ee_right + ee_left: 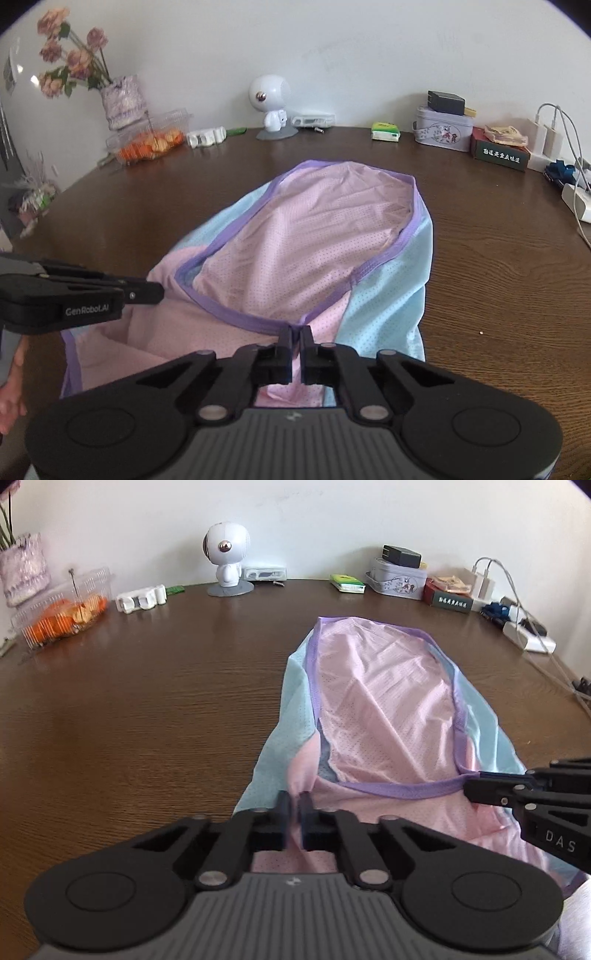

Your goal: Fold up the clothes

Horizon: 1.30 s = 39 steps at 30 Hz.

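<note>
A pink and light-blue mesh garment (pixel 384 701) with purple trim lies on the brown wooden table (pixel 147 701), folded lengthwise. My left gripper (pixel 294 801) is shut on the garment's near pink edge at its left side. My right gripper (pixel 295 334) is shut on the purple-trimmed edge of the garment (pixel 303 251) at its near right side. The right gripper also shows at the right edge of the left wrist view (pixel 476 786), and the left gripper at the left of the right wrist view (pixel 155 291).
Along the table's far edge stand a clear box of oranges (pixel 62 613), a white robot figurine (pixel 227 557), a tissue pack (pixel 347 583), a tin (pixel 399 578), a dark box (pixel 448 598) and a power strip with chargers (pixel 528 635). A vase of flowers (pixel 118 96) stands far left.
</note>
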{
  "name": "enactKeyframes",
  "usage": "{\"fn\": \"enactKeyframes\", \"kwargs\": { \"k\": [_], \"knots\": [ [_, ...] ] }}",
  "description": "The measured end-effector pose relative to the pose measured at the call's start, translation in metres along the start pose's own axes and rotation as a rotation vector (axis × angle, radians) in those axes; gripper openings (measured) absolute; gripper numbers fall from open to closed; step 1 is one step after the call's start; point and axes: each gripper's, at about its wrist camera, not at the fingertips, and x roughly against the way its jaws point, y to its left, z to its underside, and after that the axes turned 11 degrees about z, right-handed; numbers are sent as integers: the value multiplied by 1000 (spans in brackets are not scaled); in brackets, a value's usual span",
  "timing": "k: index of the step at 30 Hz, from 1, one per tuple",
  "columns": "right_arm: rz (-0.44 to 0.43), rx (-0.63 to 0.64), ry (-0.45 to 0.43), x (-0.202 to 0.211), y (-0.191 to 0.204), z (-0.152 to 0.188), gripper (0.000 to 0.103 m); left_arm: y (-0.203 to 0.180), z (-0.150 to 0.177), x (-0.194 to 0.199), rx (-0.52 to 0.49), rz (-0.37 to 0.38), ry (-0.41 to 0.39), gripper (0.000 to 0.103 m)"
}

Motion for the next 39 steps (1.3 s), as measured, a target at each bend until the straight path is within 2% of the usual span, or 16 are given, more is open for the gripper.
{"fn": "enactKeyframes", "kwargs": {
  "k": [2,6,8,9,11,13,15,17,19,21,22,25,28,30,34,39],
  "knots": [
    [16,-25,-52,7,-3,-8,2,11,-8,9,74,56,-68,2],
    [40,-30,-131,6,-1,-36,2,19,-30,8,119,39,-137,3],
    [77,-25,-138,-15,-1,-50,3,27,-38,0,159,9,-161,19],
    [102,-20,-127,-28,-1,-56,5,30,-39,-2,174,0,-158,35],
    [154,-23,-94,-41,-5,-60,11,34,-33,10,199,14,-140,37],
    [126,-14,-123,-19,-10,-53,12,30,-15,38,157,90,-134,49],
    [36,5,-129,16,-12,-35,30,17,14,68,96,150,-113,63],
    [-112,29,-71,45,-6,-6,32,1,40,80,26,185,-56,66],
    [-213,83,-5,61,8,24,27,-15,62,80,-29,203,18,66],
    [-202,130,39,71,23,52,27,-27,76,68,-30,210,81,63],
    [-177,132,46,74,29,62,27,-30,80,61,-23,205,111,50],
    [-153,114,53,77,37,78,27,-37,84,58,-34,186,117,29],
    [-108,156,40,78,46,85,26,-36,87,58,-35,198,129,14],
    [-90,180,26,80,52,89,11,-38,89,59,-45,199,125,2],
    [-75,184,-4,82,56,88,1,-37,85,63,0,220,62,1],
    [-93,102,-108,102,39,59,0,-29,57,82,95,294,-77,1]
  ]
}}
